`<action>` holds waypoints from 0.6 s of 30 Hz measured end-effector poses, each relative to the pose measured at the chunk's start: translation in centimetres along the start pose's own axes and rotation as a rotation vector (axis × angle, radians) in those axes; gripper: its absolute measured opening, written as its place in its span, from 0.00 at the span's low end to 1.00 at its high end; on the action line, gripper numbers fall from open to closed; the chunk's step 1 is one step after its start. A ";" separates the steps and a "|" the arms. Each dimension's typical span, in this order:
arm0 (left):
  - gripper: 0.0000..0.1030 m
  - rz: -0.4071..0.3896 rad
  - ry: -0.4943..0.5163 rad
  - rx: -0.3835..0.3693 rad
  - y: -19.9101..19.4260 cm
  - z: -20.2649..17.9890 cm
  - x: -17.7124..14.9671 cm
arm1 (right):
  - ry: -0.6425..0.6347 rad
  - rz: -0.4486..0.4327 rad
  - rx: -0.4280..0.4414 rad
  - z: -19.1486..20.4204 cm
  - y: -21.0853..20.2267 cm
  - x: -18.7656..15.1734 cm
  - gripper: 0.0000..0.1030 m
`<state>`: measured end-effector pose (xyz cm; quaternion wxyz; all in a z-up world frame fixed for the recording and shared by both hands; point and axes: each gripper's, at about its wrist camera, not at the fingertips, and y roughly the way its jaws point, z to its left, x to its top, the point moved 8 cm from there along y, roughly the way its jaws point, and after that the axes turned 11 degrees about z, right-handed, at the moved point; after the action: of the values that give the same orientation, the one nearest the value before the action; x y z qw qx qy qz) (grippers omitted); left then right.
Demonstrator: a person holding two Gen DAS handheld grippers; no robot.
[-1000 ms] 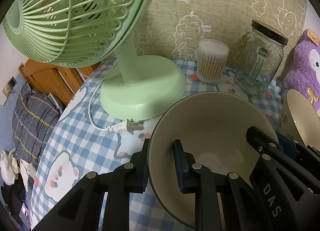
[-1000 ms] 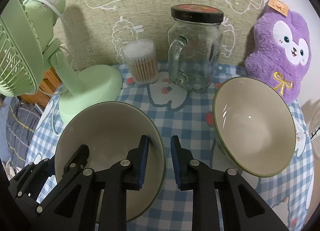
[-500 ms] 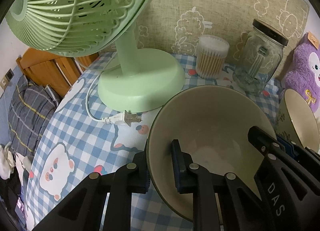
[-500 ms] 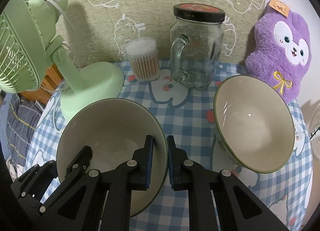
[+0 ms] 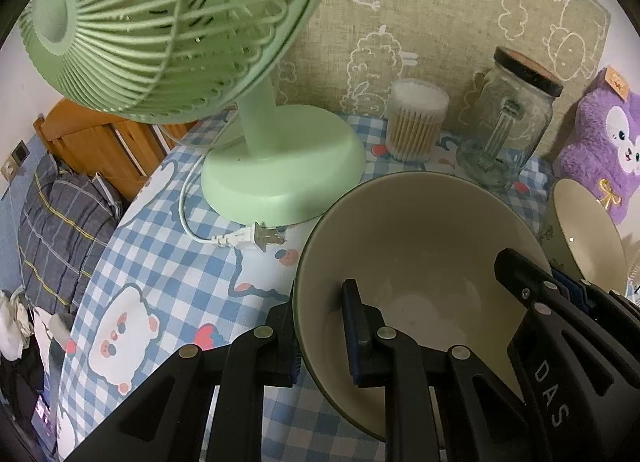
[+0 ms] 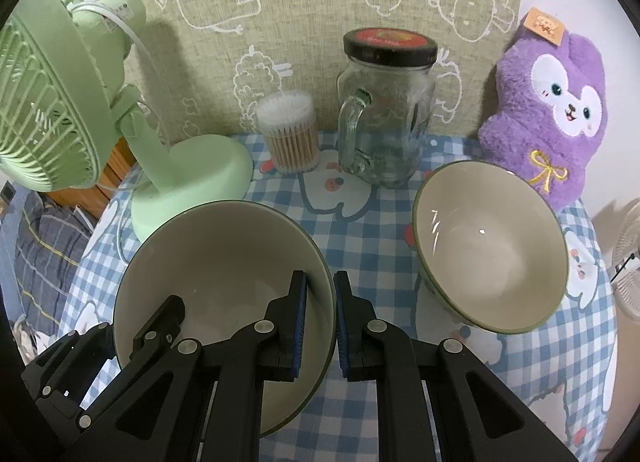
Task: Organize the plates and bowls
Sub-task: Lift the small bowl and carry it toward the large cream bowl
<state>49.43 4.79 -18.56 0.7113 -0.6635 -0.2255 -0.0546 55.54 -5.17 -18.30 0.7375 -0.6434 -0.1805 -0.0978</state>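
A: Near bowl first. Cream ceramic bowl with a dark green rim (image 6: pixel 216 262), on the blue-and-white checked tablecloth (image 6: pixel 360 246), in front of the pale green desk fan (image 5: pixel 160 22). Both tools on it?

B: Both. Left gripper (image 5: pixel 320 326) is clamped on the rim at the bowl's left side, one finger outside, one inside. Right gripper (image 6: pixel 320 318) pinches the opposite rim the same way. Its jaws have just been closing, and the wall of the bowl sits between them.

A: Is the bowl off the cloth?

B: Cannot tell. Its underside is hidden by the gripper bodies in both views, and its near edge is covered too.

A: Second bowl?

B: A matching cream bowl with green rim (image 6: pixel 492 250), to the right, apart from the first, just in front of the purple plush toy (image 6: pixel 548 110). In the left view it is cut off by the right gripper's black frame.

A: Behind them?

B: Clear tub of cotton swabs (image 6: pixel 290 130), glass mug jar with a black lid (image 6: pixel 386 110). The jar's contents are hard to make out. The fan's white plug (image 5: pixel 256 238) lies loose on the cloth.
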 end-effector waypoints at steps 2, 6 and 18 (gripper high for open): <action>0.14 -0.004 0.000 -0.001 -0.5 0.0 0.0 | -0.001 -0.005 -0.001 0.1 -0.7 -0.1 0.16; 0.14 -0.016 0.002 -0.001 -1.8 0.1 -0.1 | 0.002 -0.021 -0.001 0.3 -2.4 -0.2 0.16; 0.14 -0.058 0.018 -0.019 -6.7 -0.1 -0.8 | 0.027 -0.059 -0.015 0.1 -7.5 -1.6 0.16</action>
<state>46.28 3.72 -12.75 0.7050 -0.6629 -0.2378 -0.0834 51.23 -6.33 -12.09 0.7319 -0.6417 -0.1889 -0.1296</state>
